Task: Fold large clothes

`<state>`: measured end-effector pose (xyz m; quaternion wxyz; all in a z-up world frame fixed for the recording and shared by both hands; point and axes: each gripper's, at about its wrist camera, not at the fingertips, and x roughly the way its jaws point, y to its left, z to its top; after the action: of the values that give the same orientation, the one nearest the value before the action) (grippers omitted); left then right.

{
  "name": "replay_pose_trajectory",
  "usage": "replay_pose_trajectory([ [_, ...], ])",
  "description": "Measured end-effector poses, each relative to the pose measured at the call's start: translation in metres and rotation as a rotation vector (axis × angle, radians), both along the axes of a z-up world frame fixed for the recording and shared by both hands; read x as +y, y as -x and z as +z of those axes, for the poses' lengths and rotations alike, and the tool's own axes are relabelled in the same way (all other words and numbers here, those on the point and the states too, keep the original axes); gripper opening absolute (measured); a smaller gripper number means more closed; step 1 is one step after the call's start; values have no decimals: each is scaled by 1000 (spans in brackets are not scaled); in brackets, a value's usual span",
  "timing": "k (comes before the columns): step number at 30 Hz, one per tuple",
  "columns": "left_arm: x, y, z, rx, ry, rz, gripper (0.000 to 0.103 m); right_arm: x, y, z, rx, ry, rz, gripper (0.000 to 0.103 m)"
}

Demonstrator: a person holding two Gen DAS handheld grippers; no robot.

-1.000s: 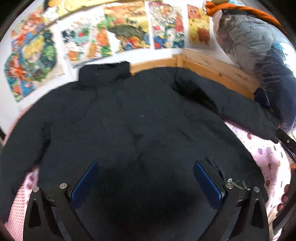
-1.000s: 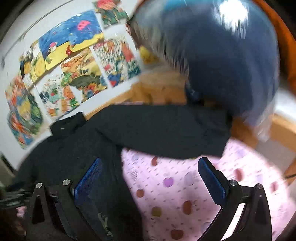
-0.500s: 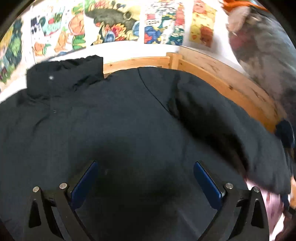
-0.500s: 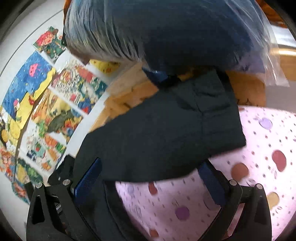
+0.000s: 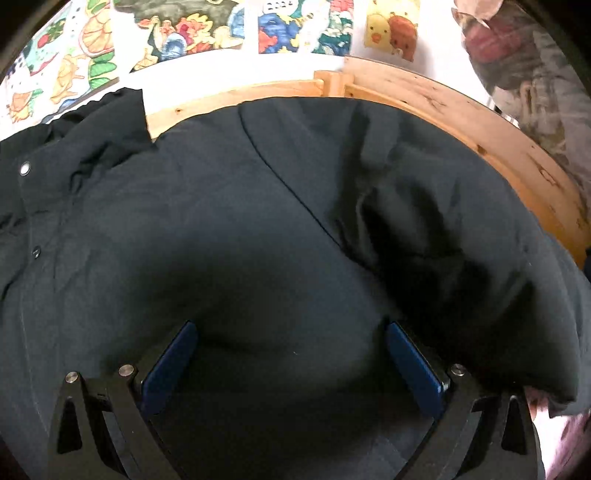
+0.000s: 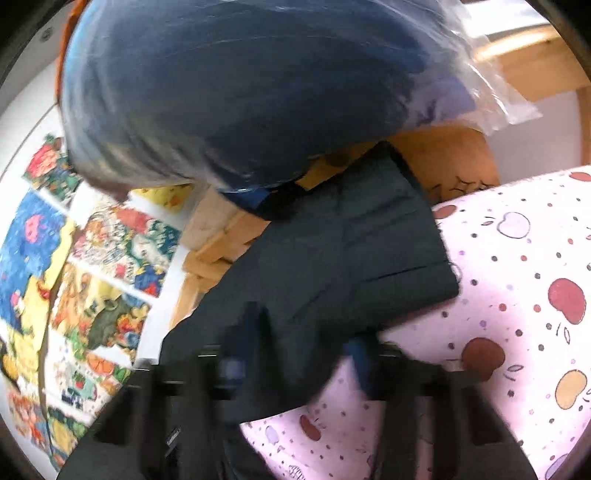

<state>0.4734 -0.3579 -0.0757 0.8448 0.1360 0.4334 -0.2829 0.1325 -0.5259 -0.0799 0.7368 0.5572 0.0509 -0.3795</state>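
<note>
A large black padded jacket [image 5: 229,229] lies spread flat on the bed, collar [image 5: 74,133] at the upper left. My left gripper [image 5: 291,354] is open, low over the jacket's chest near the right armpit. In the right wrist view the jacket's right sleeve [image 6: 354,251] lies on the pink sheet, cuff toward the upper right. My right gripper [image 6: 306,339] is blurred; its blue pads stand closer together, on either side of the sleeve. I cannot tell whether they grip it.
A pale wooden bed frame [image 5: 443,96] runs behind the jacket, with colourful posters [image 5: 295,26] on the white wall. A bulky blue bundle in clear plastic [image 6: 258,85] hangs over the sleeve's cuff end. The pink spotted sheet [image 6: 524,295] spreads to the right.
My left gripper has moved forward and right over the jacket toward the right shoulder. My right gripper has moved onto the sleeve and its pads have come closer together.
</note>
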Motion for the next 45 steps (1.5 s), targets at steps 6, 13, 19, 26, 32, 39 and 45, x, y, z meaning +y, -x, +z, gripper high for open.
replay_pose_trajectory([
  [6,35,3,45,-8,9,-94,102,20,-6,45,54,173,14,8],
  [13,163,-1,115,36,218,-15,102,85,-100,184,198,734,394,8],
  [19,280,-11,128,68,347,66,103,164,-172,243,188,947,786,7],
  [26,371,-13,96,123,494,128,103,260,-217,202,141,1018,1205,7],
  [32,387,-29,53,289,595,258,103,299,-242,124,197,813,1552,39],
  [39,371,-32,33,329,583,207,103,289,-208,98,289,733,1572,68],
  [45,358,-37,6,392,464,283,102,248,-179,96,360,700,1484,70],
])
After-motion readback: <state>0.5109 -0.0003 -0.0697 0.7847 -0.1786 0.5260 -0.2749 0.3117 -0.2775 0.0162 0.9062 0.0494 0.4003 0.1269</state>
